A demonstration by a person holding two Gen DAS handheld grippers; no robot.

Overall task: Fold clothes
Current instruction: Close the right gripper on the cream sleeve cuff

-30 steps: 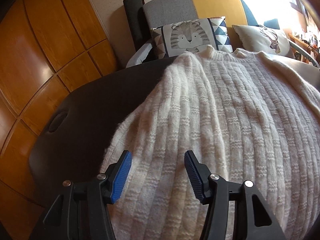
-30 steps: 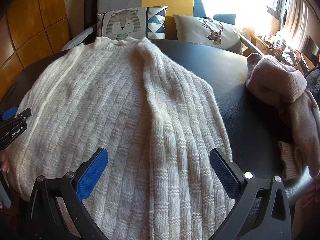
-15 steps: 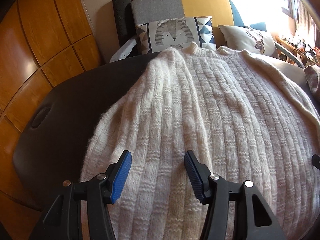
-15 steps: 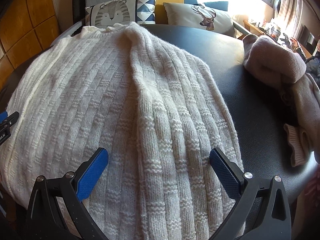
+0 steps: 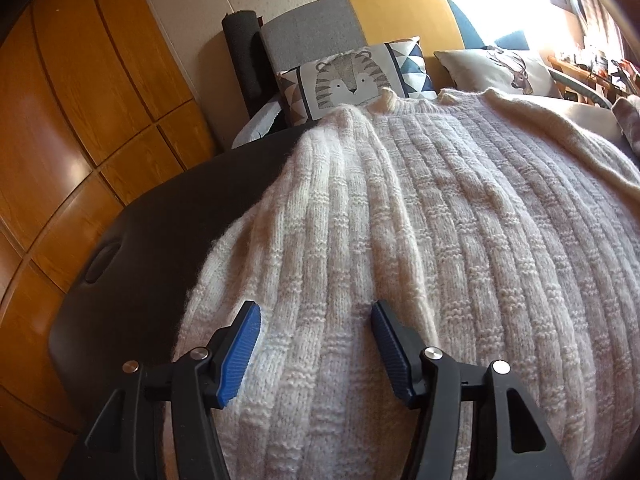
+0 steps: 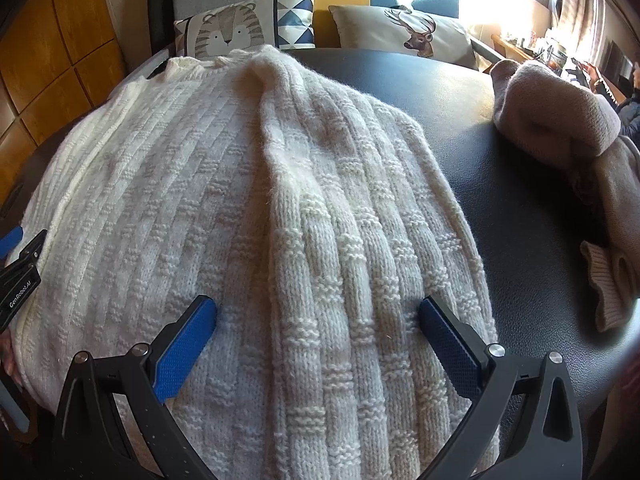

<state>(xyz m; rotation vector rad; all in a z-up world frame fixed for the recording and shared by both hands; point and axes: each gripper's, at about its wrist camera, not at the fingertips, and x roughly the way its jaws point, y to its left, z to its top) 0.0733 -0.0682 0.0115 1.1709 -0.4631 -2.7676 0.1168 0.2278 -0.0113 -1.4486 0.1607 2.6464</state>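
A cream ribbed knit sweater (image 5: 440, 232) (image 6: 248, 208) lies spread on a black table (image 5: 152, 248) (image 6: 512, 208), its collar at the far edge and both sleeves folded in over the body. My left gripper (image 5: 316, 328) hovers open over the sweater's near left part, nothing between its blue pads. Over the near right part, above the folded-in sleeve, my right gripper (image 6: 318, 328) stands wide open. The left gripper's body (image 6: 20, 276) shows at the left edge of the right wrist view.
A pinkish knit garment (image 6: 560, 120) lies heaped at the table's right side. Behind the table stands a sofa with a tiger cushion (image 5: 352, 80) (image 6: 240, 28) and a deer cushion (image 6: 408, 32). Wooden panels (image 5: 80, 120) line the left wall. A person sits far right (image 6: 628, 92).
Both grippers have shifted a little over the sweater's near part and stayed open; the right one has come lower and nearer the knit. The sweater has not moved.
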